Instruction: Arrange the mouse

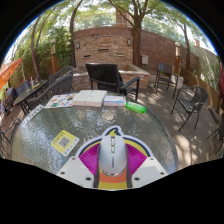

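Observation:
A white and grey computer mouse (pixel 112 150) lies lengthwise between my fingers, its nose pointing away over the round glass table (pixel 40 135). My gripper (pixel 112 162) is shut on the mouse, and the magenta pads (pixel 90 158) press on both its sides. The mouse's rear end is hidden low between the fingers. I cannot tell whether the mouse touches the glass.
A yellow square card (pixel 65 141) lies on the table left of the fingers. A stack of books (pixel 88 98), another book (pixel 114 100) and a green item (pixel 135 107) sit at the far edge. A black chair (pixel 108 75) stands beyond, with more chairs (pixel 190 100) to the right.

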Motion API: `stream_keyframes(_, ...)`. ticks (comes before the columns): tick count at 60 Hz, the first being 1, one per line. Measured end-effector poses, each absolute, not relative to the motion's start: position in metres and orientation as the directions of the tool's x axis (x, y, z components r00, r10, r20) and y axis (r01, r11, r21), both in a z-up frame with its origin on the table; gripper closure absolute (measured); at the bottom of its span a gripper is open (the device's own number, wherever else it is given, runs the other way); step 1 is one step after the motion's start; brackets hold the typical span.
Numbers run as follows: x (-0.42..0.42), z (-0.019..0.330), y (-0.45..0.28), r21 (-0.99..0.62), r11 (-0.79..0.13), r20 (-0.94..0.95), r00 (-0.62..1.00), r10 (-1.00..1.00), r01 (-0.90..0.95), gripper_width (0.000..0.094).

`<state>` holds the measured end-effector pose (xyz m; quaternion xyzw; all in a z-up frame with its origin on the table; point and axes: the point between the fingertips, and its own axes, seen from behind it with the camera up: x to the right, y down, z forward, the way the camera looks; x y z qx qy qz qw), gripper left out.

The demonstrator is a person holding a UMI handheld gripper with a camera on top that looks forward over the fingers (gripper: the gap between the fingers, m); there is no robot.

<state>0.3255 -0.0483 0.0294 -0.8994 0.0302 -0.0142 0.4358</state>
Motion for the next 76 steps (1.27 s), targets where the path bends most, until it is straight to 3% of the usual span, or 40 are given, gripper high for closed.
stream_keyframes(5, 0.325, 0.003, -0.06, -0.75, -0.659, -0.029, 0.998, -0.056, -0.059, 0.0504)
stream_keyframes(13, 0.331, -0.01, -0.071, -0.721, -0.688, -0.034, 0.996, -0.084, -0.083, 0.0387)
stream_keyframes(15, 0.334, -0.005, -0.073, -0.727, -0.682, -0.022, 0.996, -0.091, -0.078, 0.029)
stream_keyframes(18, 0.333, 0.009, -0.076, -0.737, -0.673, -0.012, 0.996, -0.084, -0.066, 0.0068)
stream_keyframes(38, 0.318, 0.133, -0.161, -0.804, -0.594, 0.078, 0.99, -0.12, -0.009, 0.0071)
stream_keyframes(46, 0.303, 0.166, -0.212, -0.816, -0.578, 0.1, 0.986, -0.134, 0.004, 0.0077)
stream_keyframes(58, 0.282, 0.186, -0.278, -0.821, -0.571, 0.117, 0.984, -0.137, 0.018, 0.008)
stream_keyframes(76, 0.276, 0.187, -0.316, -0.818, -0.574, 0.124, 0.982, -0.139, 0.022, 0.0082)
